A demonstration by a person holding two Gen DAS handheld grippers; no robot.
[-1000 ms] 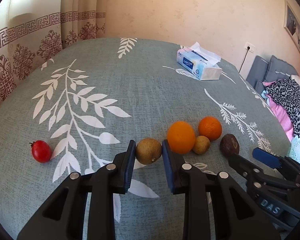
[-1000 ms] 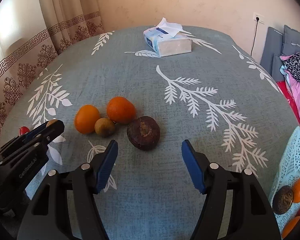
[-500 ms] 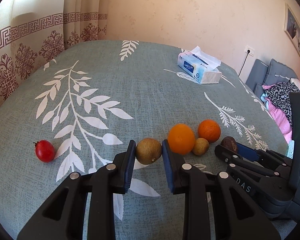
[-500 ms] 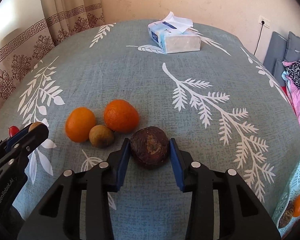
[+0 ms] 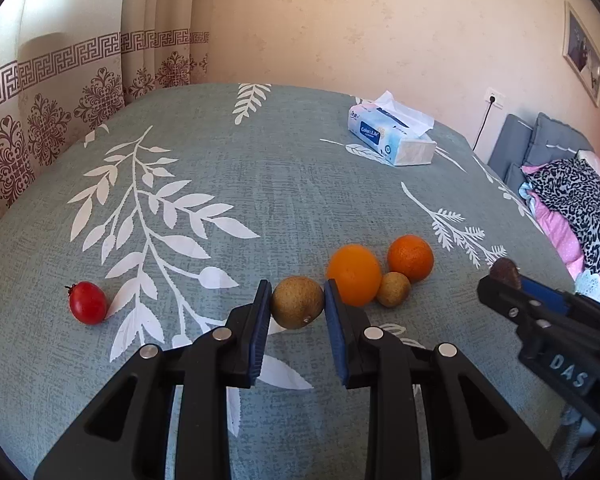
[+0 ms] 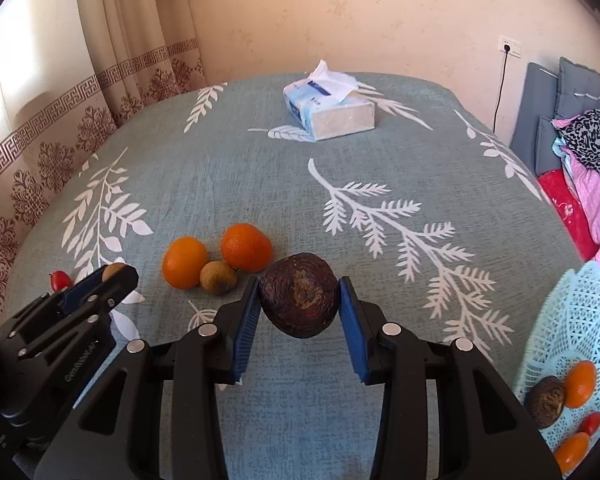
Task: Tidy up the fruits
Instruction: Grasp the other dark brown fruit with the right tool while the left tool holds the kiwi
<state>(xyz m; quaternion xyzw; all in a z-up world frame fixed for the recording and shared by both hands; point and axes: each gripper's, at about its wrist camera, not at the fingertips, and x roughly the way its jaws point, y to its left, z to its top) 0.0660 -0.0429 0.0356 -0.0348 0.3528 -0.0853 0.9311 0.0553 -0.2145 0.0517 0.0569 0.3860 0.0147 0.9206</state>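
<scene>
My left gripper (image 5: 297,286) is shut on a round brown fruit (image 5: 297,307) low over the leaf-patterned tablecloth (image 5: 220,168). Right of it lie two oranges (image 5: 354,275) (image 5: 410,258) and a small brown fruit (image 5: 393,289). A red tomato (image 5: 87,303) lies apart on the left. My right gripper (image 6: 299,282) is shut on a dark wrinkled fruit (image 6: 299,295), held just above the cloth. A pale blue lattice basket (image 6: 572,312) at the right edge holds several fruits.
A tissue pack (image 6: 330,108) lies at the far side of the table. Curtains hang on the left. Pillows and pink and leopard-print bedding (image 5: 580,200) are piled past the table's right edge. A wall socket with a cord (image 6: 510,46) is behind.
My right gripper went from open to shut around the dark fruit and then raised it off the cloth. The left gripper kept still with the brown fruit in it.
</scene>
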